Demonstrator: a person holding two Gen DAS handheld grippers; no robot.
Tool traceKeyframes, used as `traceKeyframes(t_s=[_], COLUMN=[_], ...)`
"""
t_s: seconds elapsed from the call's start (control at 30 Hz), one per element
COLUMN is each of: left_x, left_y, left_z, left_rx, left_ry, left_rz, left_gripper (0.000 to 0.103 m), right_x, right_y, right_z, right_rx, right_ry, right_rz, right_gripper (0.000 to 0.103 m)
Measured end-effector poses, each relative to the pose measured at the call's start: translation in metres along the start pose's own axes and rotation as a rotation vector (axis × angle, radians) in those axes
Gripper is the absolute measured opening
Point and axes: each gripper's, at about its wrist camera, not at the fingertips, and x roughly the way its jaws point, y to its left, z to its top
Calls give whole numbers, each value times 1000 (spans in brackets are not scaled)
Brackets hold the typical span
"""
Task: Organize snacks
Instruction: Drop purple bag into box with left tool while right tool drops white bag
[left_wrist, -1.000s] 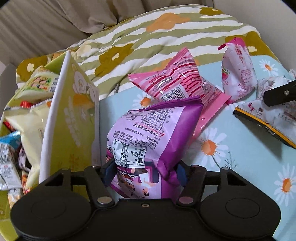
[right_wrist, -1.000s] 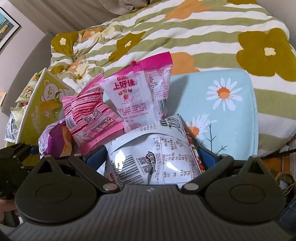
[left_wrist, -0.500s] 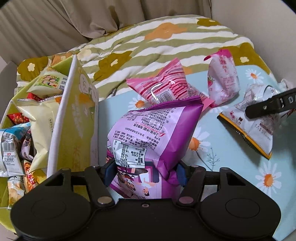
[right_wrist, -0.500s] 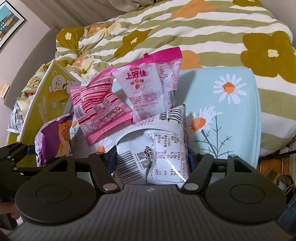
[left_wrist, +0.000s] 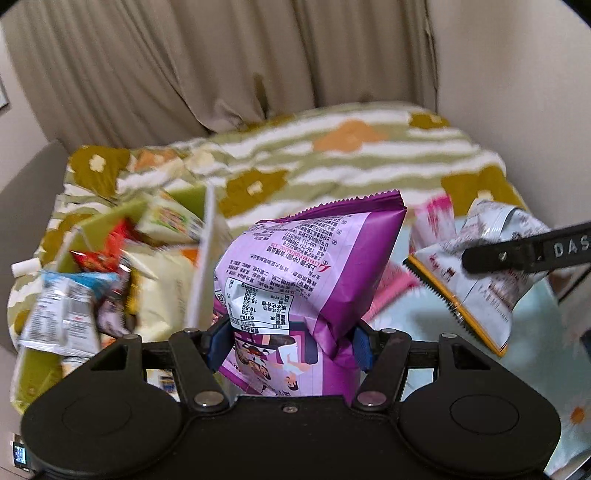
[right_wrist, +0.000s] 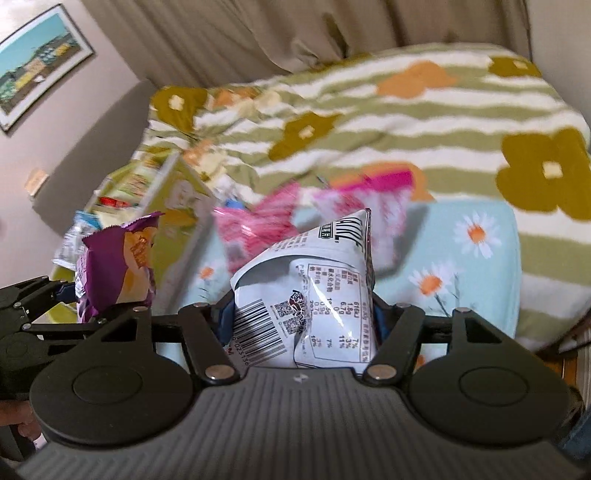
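My left fingers (left_wrist: 288, 345) are clenched on the purple snack bag (left_wrist: 314, 269), held off the bed. My right fingers (right_wrist: 301, 321) are closing on the white snack bag (right_wrist: 314, 295), pads already pressing it. Advice: grip low and firm, carry both over the green box (left_wrist: 110, 236) of snacks at left, and clear its upright flap (left_wrist: 205, 258) before letting go.

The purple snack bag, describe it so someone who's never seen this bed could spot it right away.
On the bed with the green striped flower blanket, look right of the yellow-green box of snacks. The purple snack bag is pinched between the left gripper pads, off the light-blue daisy cloth. It is the only purple one: the right gripper, jaws closing, holds a white bag, the others are pink.
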Motion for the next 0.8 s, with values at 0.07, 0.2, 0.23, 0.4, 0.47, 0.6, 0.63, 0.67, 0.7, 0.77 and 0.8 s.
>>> traceKeyframes(t_s=[0.07, 0.2, 0.23, 0.4, 0.47, 0.6, 0.63, 0.67, 0.7, 0.77, 0.8], left_x=[-13, -40, -48, -66, -66, -61, -60, -57, -55, -48, -45], left_y=[10, 28, 34, 65, 83, 120, 129, 139, 147, 164, 172], left_z=[5, 14, 16, 21, 21, 20, 19, 19, 19, 18, 18], left_rx=[-38, -90, -93, -102, -105, -95, -90, -83, -77, -65, -58], left_ry=[-25, -86, -109, -169, -178, -176, -175, -171, -166, -158, -156], left_rz=[-16, -5, 3, 46, 51, 54, 57, 60, 61, 51, 44], left_gripper=[68, 67, 67, 67, 67, 67, 67, 67, 67, 67, 67], right_x=[-8, -21, -23, -28, -27, -18, -16, -12, -7, 2, 6], right_y=[14, 46, 53, 99, 117, 156, 165, 174, 184, 203, 211], right_z=[7, 21, 24, 37, 39, 41, 41, 41, 40, 39, 39], right_rx=[-26, -80, -91, -145, -162, -167, -164, -161, -159, -154, -149], right_ry=[-30, -84, -94, -137, -151, -172, -174, -175, -175, -173, -170], right_rz=[25, 72, 82, 135, 142, 139, 139, 138, 133, 122, 118], right_gripper=[81, 81, 81, 81, 81, 81, 81, 81, 81, 81, 81])
